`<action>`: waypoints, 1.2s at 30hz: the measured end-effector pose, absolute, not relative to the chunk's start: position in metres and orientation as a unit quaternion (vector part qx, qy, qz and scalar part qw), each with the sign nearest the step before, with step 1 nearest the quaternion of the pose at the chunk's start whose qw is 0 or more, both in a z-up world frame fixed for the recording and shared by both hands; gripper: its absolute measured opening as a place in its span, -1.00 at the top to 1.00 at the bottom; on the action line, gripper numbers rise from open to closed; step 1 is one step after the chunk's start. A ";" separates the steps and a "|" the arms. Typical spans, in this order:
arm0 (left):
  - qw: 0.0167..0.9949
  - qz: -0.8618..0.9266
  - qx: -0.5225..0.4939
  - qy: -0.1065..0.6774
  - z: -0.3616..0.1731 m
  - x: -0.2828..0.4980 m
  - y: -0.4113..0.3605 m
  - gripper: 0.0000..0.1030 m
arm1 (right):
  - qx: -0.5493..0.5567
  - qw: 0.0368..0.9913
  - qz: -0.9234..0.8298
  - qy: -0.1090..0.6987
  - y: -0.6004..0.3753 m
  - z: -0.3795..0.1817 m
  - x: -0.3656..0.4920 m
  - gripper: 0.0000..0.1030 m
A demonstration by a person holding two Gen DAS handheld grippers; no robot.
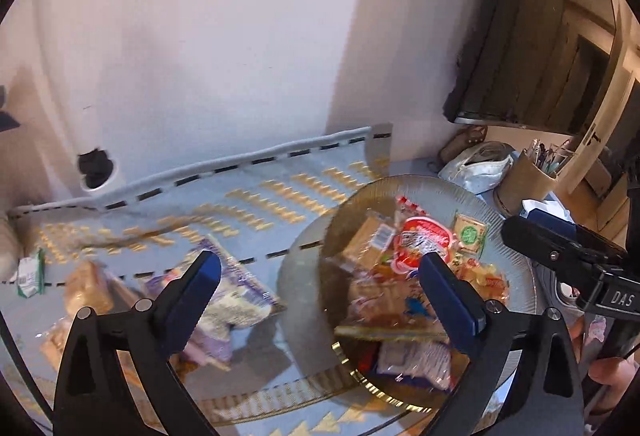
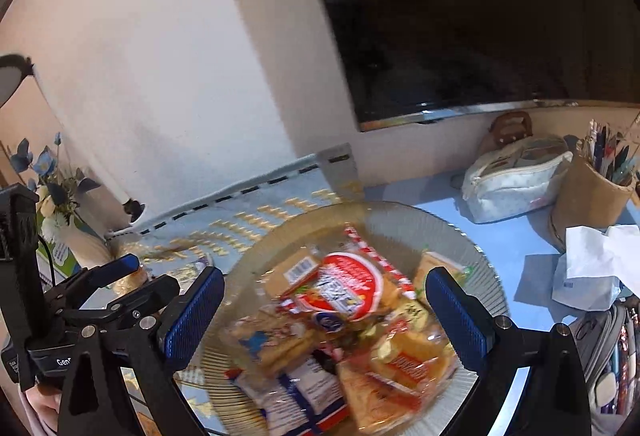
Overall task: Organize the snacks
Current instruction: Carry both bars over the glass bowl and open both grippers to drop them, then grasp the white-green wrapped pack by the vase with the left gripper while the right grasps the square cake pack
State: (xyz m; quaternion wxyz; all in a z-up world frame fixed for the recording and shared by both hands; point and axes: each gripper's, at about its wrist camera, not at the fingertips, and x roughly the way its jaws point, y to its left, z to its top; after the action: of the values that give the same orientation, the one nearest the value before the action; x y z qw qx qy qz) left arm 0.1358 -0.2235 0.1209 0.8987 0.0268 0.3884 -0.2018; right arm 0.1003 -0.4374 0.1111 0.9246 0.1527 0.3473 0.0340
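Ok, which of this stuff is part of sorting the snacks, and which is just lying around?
Part of the job: glass plate piled with snack packets, red-labelled packet, purple packet and green-white packet loose on the cloth.

Just lying about: pen cup, white pouch, crumpled tissue, flowers.

You get soft, even indoor light on the pale wall [image 1: 224, 36]. Motion blur smears the snack packets [image 2: 344, 300] and the glass bowl [image 1: 516, 248] rim in both views. Fisheye bending curves the edges, and the dark screen [image 2: 480, 16] shows faint glare.
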 end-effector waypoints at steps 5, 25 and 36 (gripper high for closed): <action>0.906 -0.179 0.017 0.383 0.131 0.135 -0.187 -0.93 | 0.152 0.927 0.044 0.340 -0.407 0.120 0.097 -0.95; 0.918 -0.045 -0.022 0.394 0.123 0.159 0.016 -0.93 | 0.131 0.926 0.141 0.326 -0.238 0.129 0.119 -0.95; 0.900 0.060 -0.073 0.425 0.055 0.206 0.100 -0.93 | 0.076 0.900 0.202 0.380 -0.139 0.070 0.176 -0.95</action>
State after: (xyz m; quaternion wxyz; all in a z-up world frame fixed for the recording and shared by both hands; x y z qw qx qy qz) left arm 0.2062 0.0999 0.0555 0.9000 -0.0730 0.4254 0.0599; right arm 0.1761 -0.1392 0.0702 0.8996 0.0759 0.3796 0.2020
